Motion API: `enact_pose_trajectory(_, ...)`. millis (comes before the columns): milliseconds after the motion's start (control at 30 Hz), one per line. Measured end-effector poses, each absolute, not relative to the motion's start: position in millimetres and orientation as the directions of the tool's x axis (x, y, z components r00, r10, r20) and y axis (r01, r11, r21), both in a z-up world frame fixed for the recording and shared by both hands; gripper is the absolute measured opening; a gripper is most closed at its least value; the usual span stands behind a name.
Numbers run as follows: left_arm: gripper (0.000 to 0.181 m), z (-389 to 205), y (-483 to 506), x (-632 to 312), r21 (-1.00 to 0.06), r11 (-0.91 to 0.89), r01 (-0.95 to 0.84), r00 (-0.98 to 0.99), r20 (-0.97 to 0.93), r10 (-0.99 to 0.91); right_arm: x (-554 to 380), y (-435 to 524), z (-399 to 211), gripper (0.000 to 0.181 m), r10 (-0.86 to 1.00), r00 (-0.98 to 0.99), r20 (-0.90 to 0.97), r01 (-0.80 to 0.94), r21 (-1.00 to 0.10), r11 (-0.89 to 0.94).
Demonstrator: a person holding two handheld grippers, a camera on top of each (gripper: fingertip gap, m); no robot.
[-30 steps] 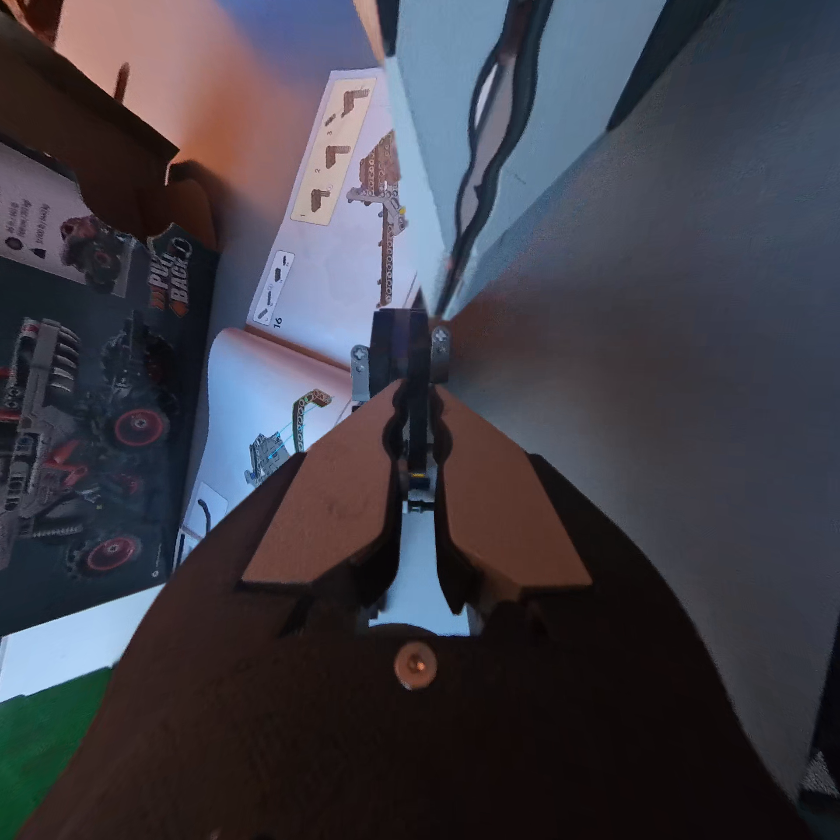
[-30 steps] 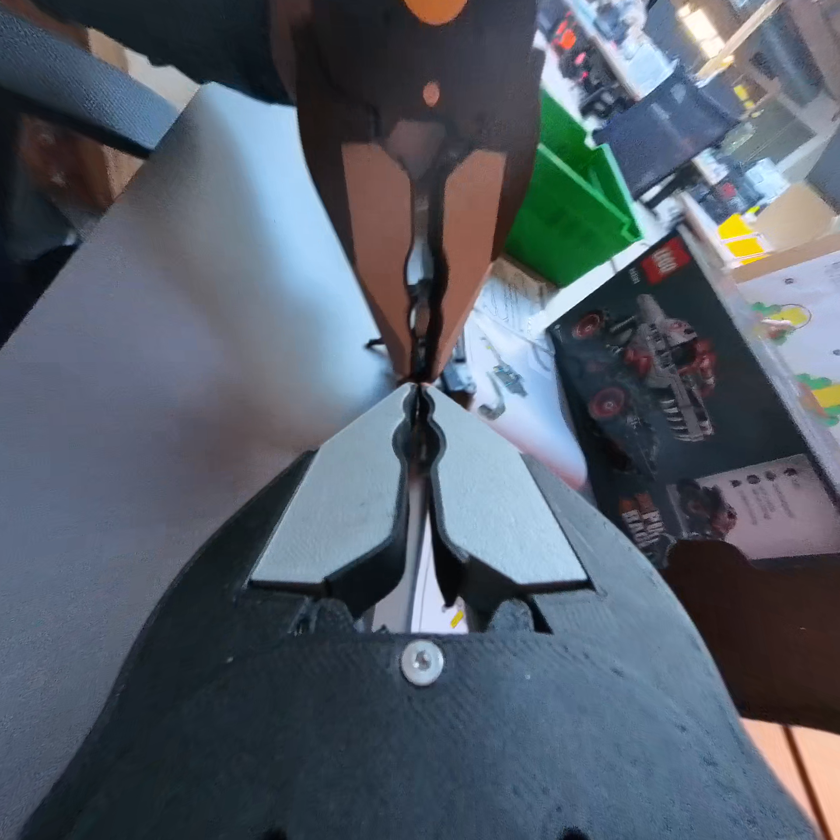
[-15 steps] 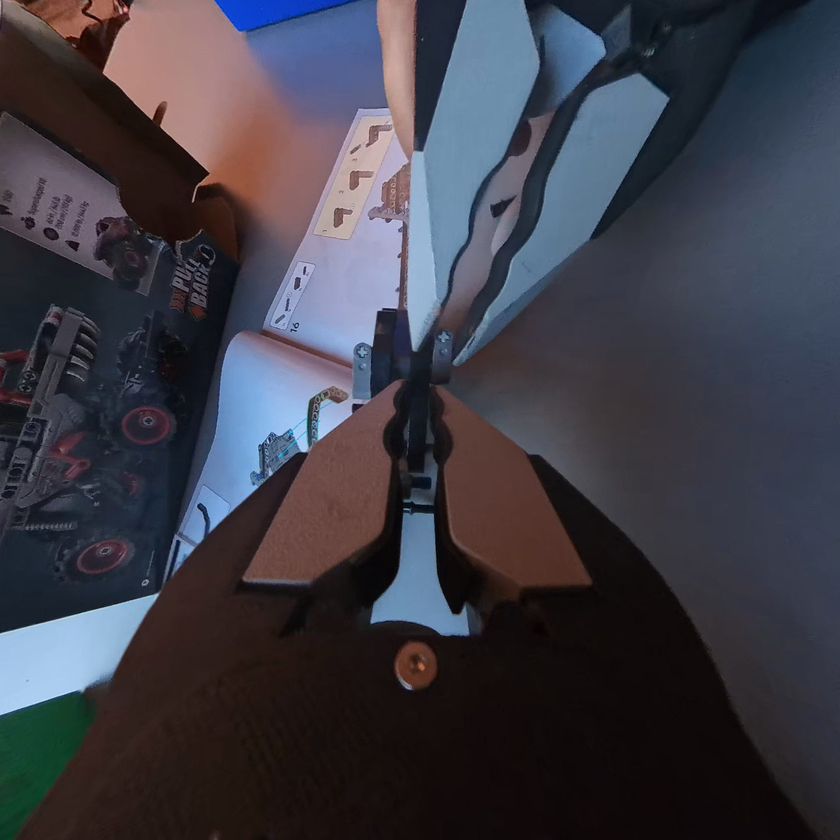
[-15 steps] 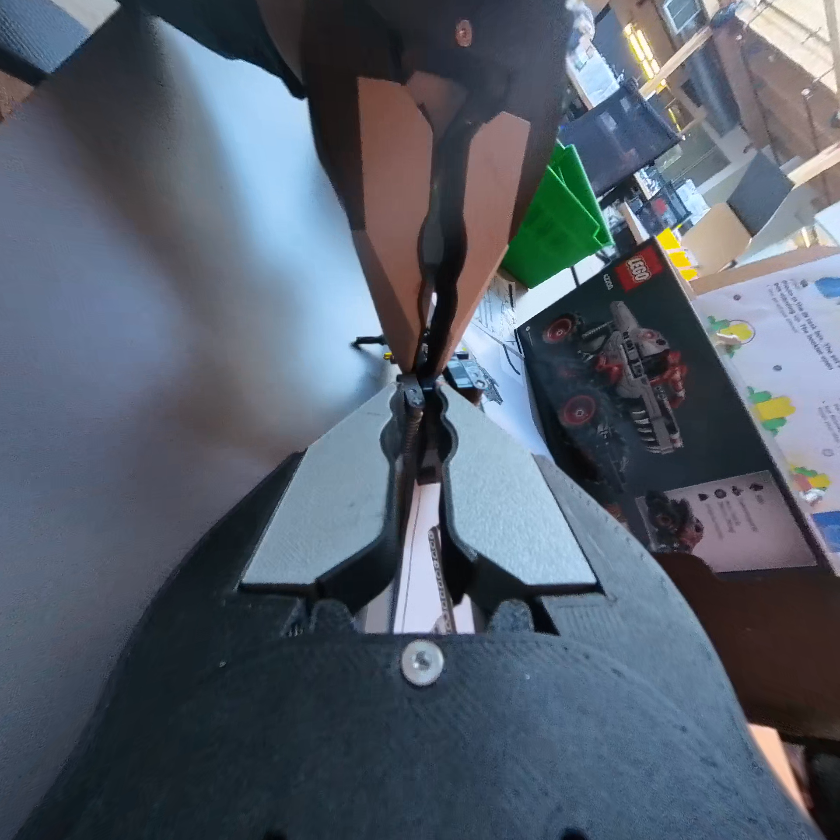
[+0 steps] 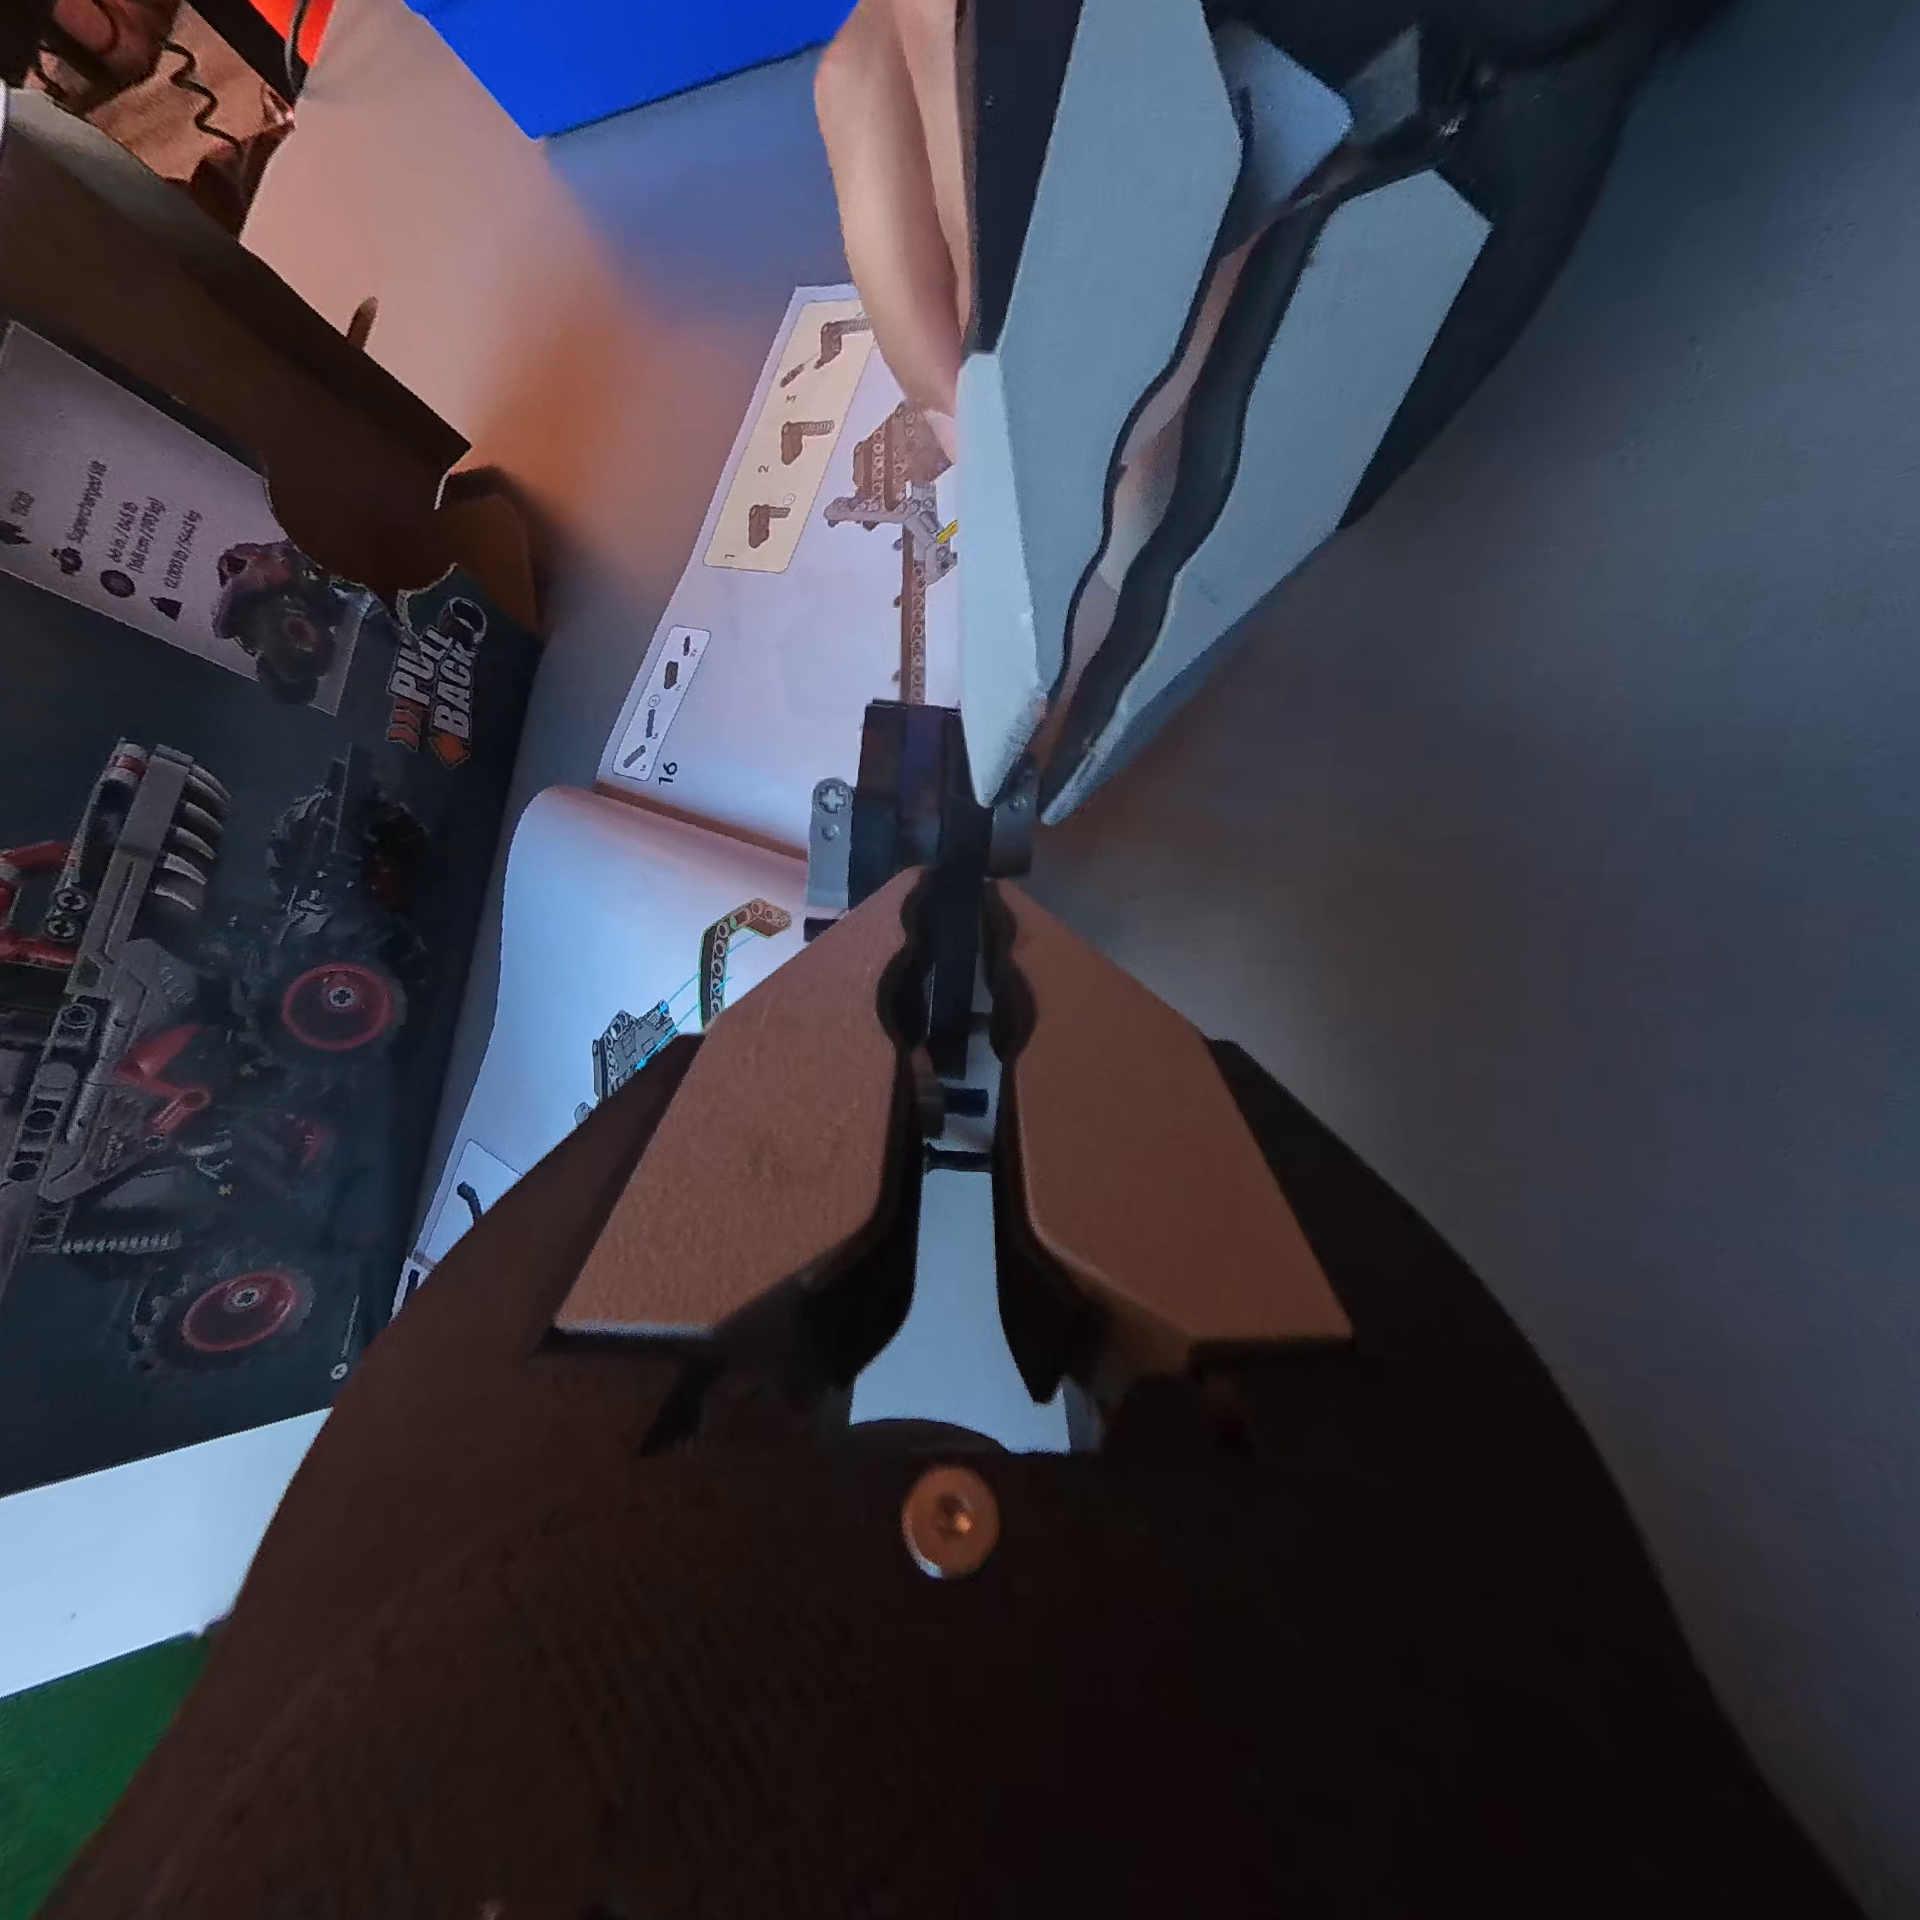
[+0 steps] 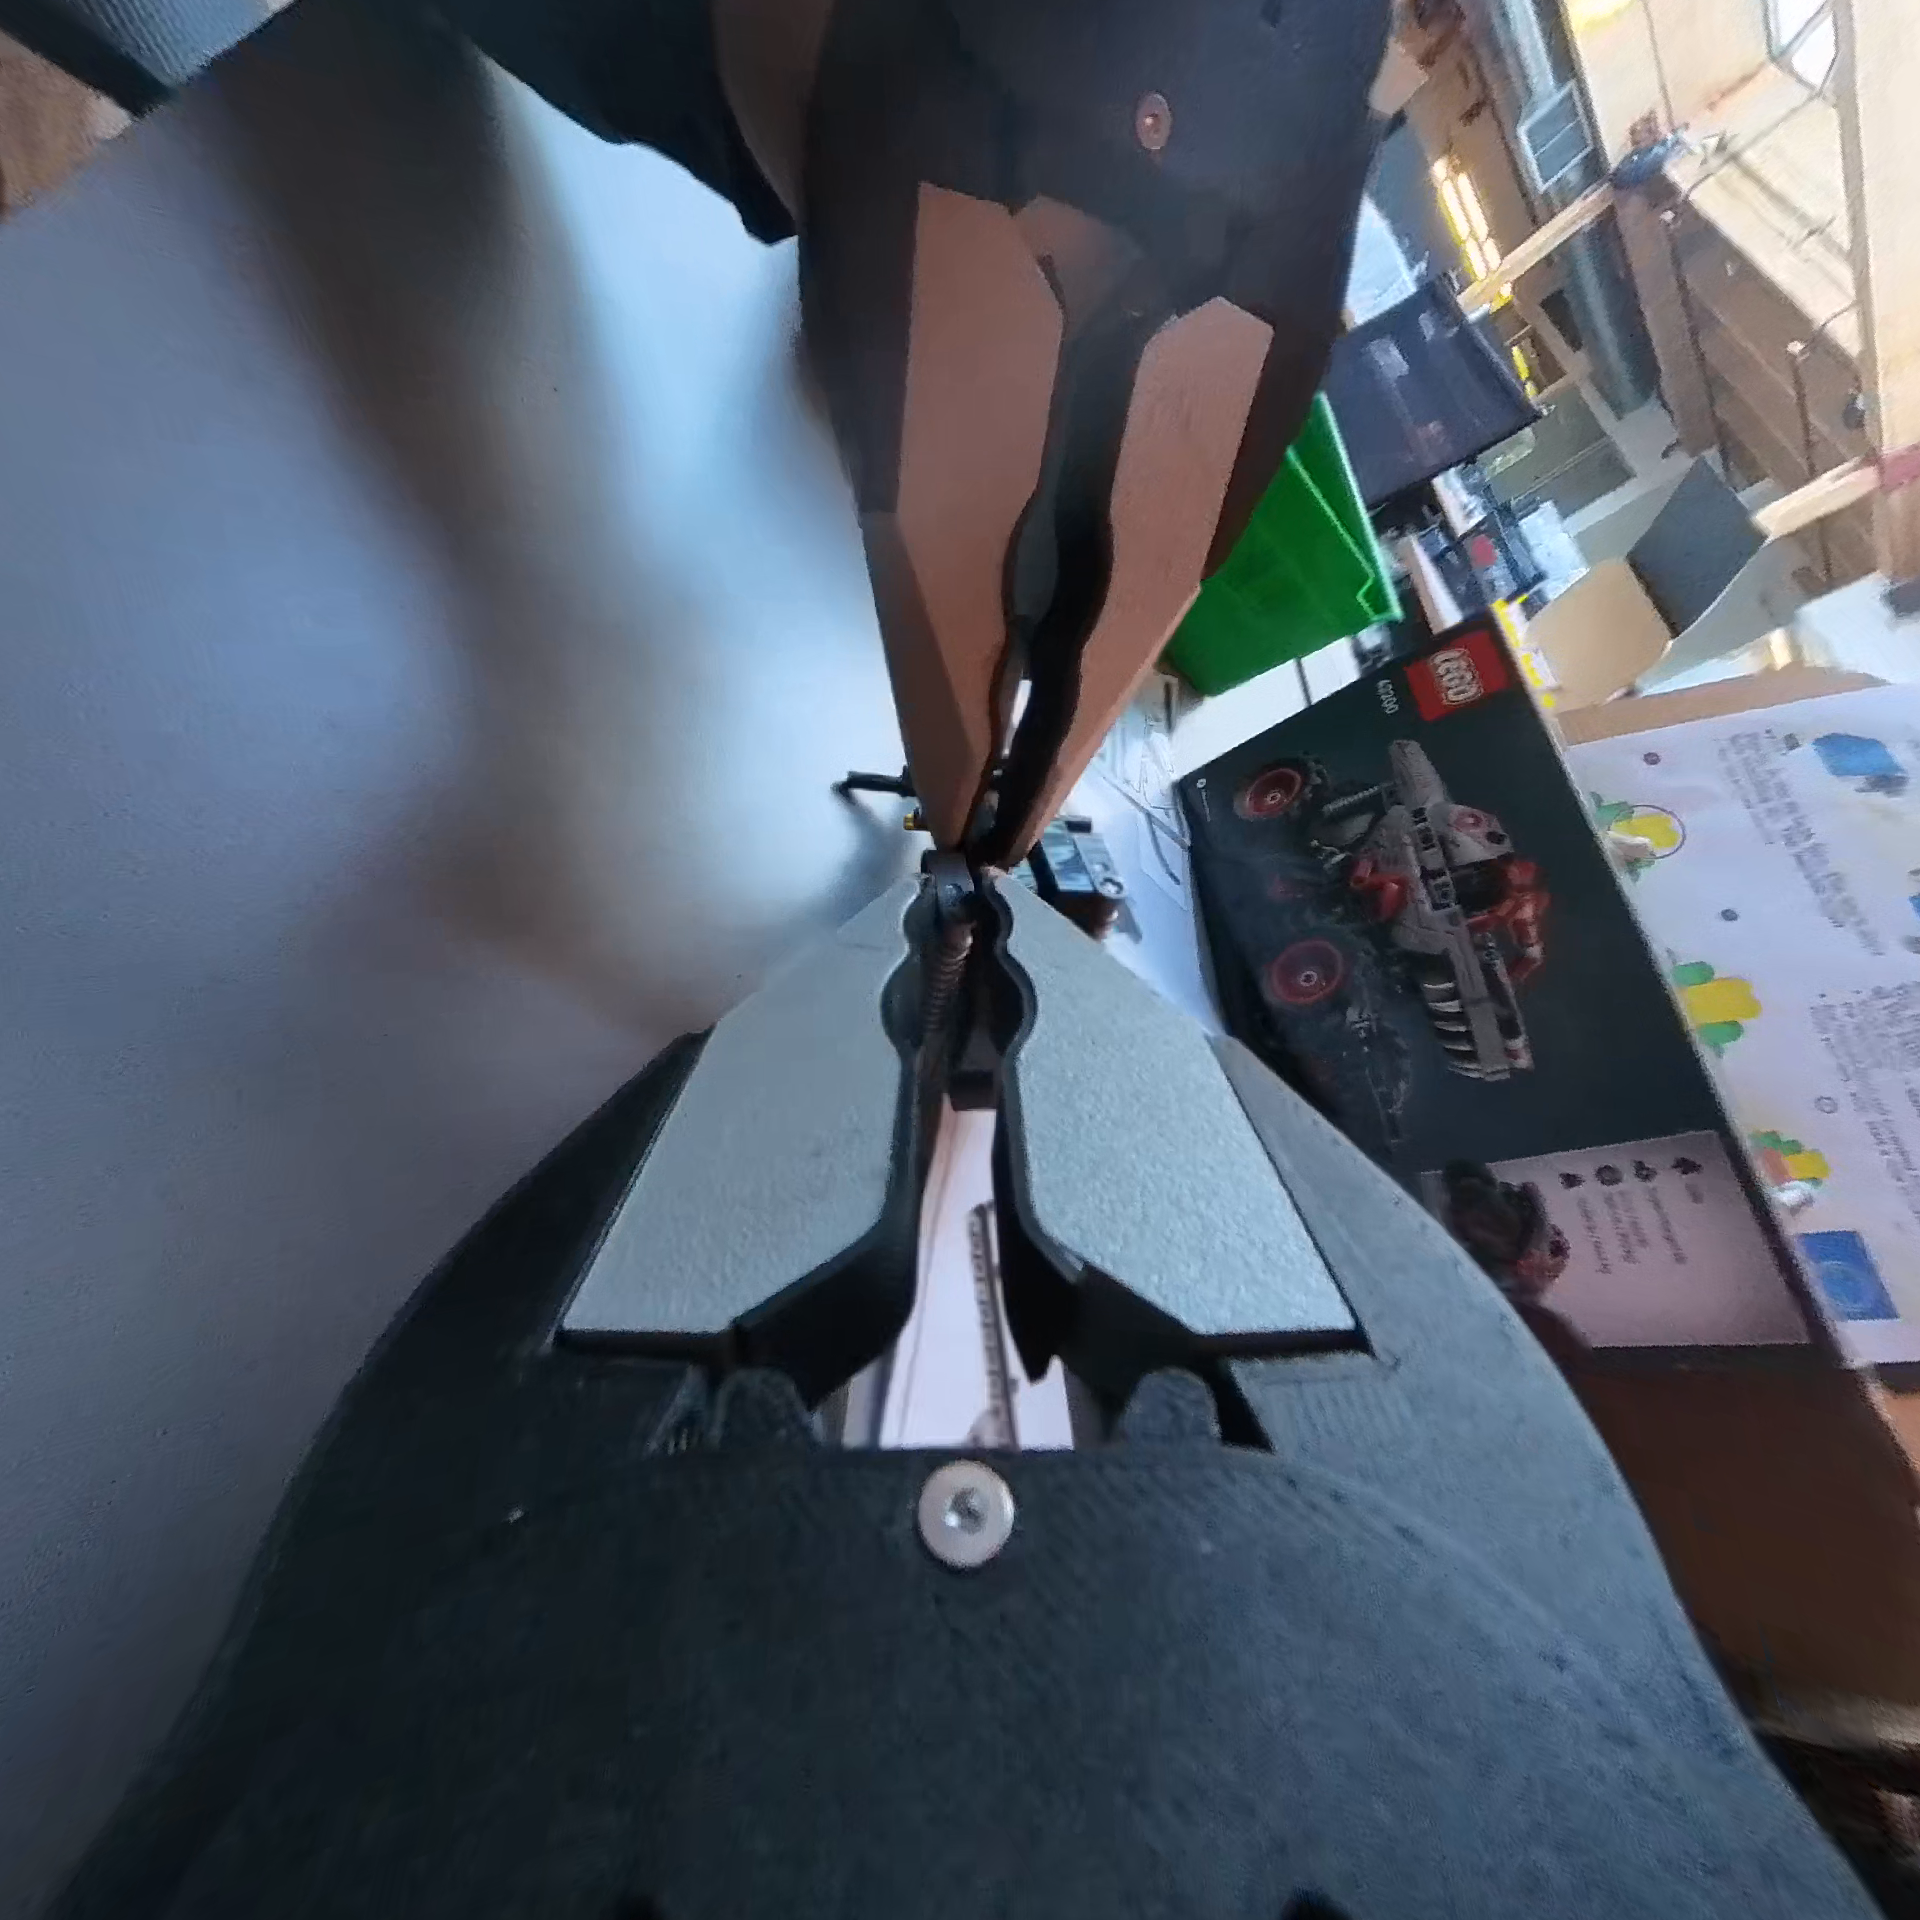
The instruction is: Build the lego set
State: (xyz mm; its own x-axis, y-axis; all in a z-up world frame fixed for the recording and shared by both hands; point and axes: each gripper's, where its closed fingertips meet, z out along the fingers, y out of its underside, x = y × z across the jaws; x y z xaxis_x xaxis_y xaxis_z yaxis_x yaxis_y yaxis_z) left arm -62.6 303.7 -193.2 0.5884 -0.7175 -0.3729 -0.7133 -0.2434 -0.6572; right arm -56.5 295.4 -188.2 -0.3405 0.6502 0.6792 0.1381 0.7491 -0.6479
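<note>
Assembly: dark lego piece [image 5: 902, 805] with grey connectors, held off the table between both tools, above the booklet.
Left gripper [image 5: 951, 894]: brown fingers, jaws clamped on the assembly.
Right gripper [image 6: 961, 894]: grey fingers, jaws closed on a spring-like part [image 6: 943, 987] at the assembly's far end; tips meet the left tool's tips.
Instruction booklet [image 5: 769, 665]: open, printed step diagrams and numerals.
Set box [image 6: 1455, 935]: dark, truck picture, red logo patch, printed text; beside booklet.
Green bin [image 6: 1288, 582]: beyond the box.
Table [image 6: 364, 623]: grey.
</note>
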Motion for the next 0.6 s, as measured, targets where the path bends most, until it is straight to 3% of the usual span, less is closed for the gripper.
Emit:
enact_pose_trajectory(100,0.005,-196,305,-63,-0.633,-0.242,-0.735,0.577,-0.397,-0.714,-55,288,-198,0.000,0.715,-0.434,0.548,0.171,-0.730,0.662)
enact_pose_trajectory(167,0.005,-173,309,-59,-0.738,-0.203,-0.643,0.629,-0.360,-0.689,-52,276,-246,0.000,0.670,-0.566,0.481,0.279,-0.653,0.705)
enact_pose_trajectory(233,0.005,-163,306,-66,-0.763,-0.220,-0.608,0.646,-0.314,-0.696,-57,285,-223,0.000,0.536,-0.454,0.711,0.178,-0.517,0.837)
enact_pose_trajectory(300,0.006,-178,306,-79,-0.717,-0.256,-0.648,0.648,-0.343,-0.680,-53,275,-193,0.000,0.628,-0.410,0.662,0.068,-0.664,0.744)
enact_pose_trajectory(333,0.006,-185,305,-81,-0.711,-0.272,-0.649,0.652,-0.336,-0.680,-51,278,-195,0.000,0.653,-0.426,0.627,0.102,-0.684,0.723)
enact_pose_trajectory(433,0.006,-180,305,-78,-0.733,-0.243,-0.635,0.650,-0.336,-0.682,-53,296,-191,0.010,0.715,-0.350,0.605,0.155,-0.715,0.682)
enact_pose_trajectory(500,0.006,-176,303,-73,-0.754,-0.239,-0.612,0.648,-0.304,-0.699,-54,299,-179,0.003,0.722,-0.301,0.623,0.146,-0.719,0.680)
enact_pose_trajectory(533,0.006,-177,304,-73,-0.752,-0.241,-0.614,0.649,-0.306,-0.696,-55,300,-174,0.007,0.714,-0.267,0.647,0.134,-0.709,0.692)
enact_pose_trajectory(567,0.006,-179,303,-73,-0.750,-0.244,-0.615,0.650,-0.307,-0.695,-56,303,-170,0.025,0.703,-0.218,0.677,0.137,-0.692,0.709)
enact_pose_trajectory(600,0.006,-180,303,-72,-0.748,-0.251,-0.614,0.653,-0.303,-0.694,-57,304,-171,0.025,0.677,-0.204,0.707,0.152,-0.661,0.735)
